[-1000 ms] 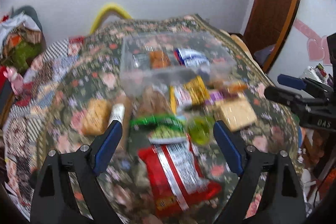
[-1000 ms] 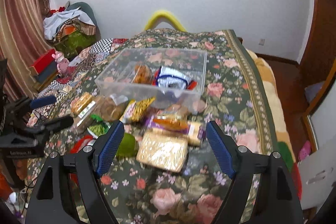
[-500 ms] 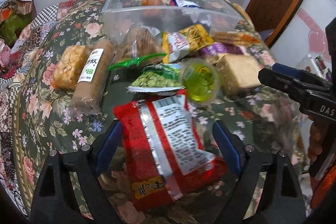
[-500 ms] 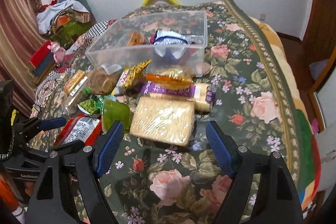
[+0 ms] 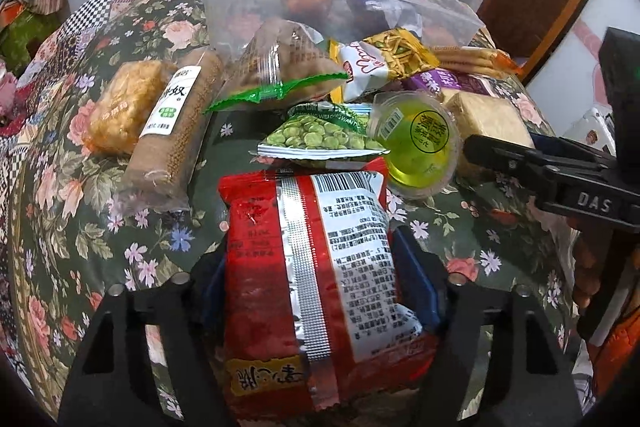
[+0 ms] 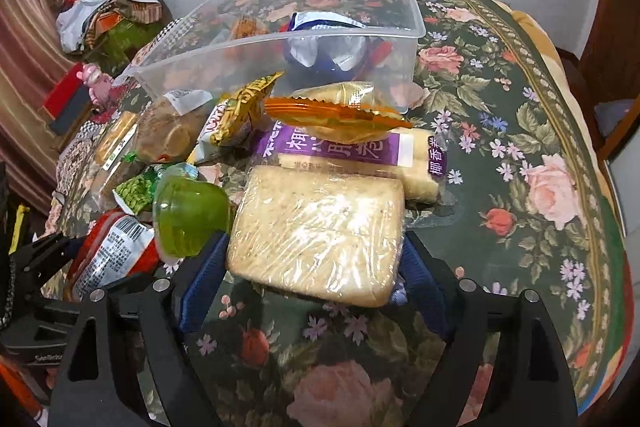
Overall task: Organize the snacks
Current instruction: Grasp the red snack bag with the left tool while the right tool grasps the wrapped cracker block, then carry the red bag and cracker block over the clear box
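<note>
While the left tool (image 5: 318, 291) straddles the red snack packet (image 5: 316, 267), its blue pads sit at the packet's two sides, though whether they actually press it cannot be told. The packet lies on the floral cloth (image 5: 132, 227) of the tabletop, nearest the camera, with a green pea bag (image 5: 320, 137) and a green jelly cup (image 5: 420, 143) just beyond it. The right tool (image 6: 314, 267) has its pads flanking the wrapped cracker block (image 6: 320, 231); contact there is likewise unclear. Behind the block lie a purple-labelled roll pack (image 6: 360, 155) and the clear plastic bin (image 6: 224, 63), which holds a few snacks.
</note>
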{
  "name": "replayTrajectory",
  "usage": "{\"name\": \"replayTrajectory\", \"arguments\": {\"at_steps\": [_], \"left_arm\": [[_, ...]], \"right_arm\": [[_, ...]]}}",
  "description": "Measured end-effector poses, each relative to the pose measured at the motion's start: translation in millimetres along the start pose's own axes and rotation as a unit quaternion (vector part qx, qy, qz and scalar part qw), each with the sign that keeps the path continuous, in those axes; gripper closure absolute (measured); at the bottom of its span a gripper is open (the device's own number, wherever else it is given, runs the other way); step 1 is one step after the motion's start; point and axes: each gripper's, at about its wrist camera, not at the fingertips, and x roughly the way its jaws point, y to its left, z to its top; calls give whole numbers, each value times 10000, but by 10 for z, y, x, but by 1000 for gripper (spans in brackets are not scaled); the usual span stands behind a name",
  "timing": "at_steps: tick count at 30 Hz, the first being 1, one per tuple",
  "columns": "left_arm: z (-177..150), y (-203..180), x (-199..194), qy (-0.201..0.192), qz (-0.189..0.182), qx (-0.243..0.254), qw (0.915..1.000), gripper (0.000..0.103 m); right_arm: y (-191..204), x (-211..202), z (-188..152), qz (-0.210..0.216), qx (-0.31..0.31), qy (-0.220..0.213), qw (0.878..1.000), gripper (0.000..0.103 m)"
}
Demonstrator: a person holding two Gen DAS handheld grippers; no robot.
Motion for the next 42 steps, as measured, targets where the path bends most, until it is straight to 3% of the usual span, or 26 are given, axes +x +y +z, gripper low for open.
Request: {"name": "replayTrajectory", "arguments": {"at_steps": [10,20,28,42], "left_arm": [[16,52,-88,-37,-81,-136,9999,38],[85,-5,-528,-534,-1,-82,9985,38],[298,-58,-889,-1057,26,18,9944,38],[956,-81,-1003,-1637,89,85,9864,38]], "right_arm": [[6,-21,-25,-64,-65,-106,9999,23],[19,-298,-59,-88,-93,-333,9994,24],[75,-612,31,-57,-174,-763,9969,24],[171,-852,492,44,-324,-1435,9891,24]]}}
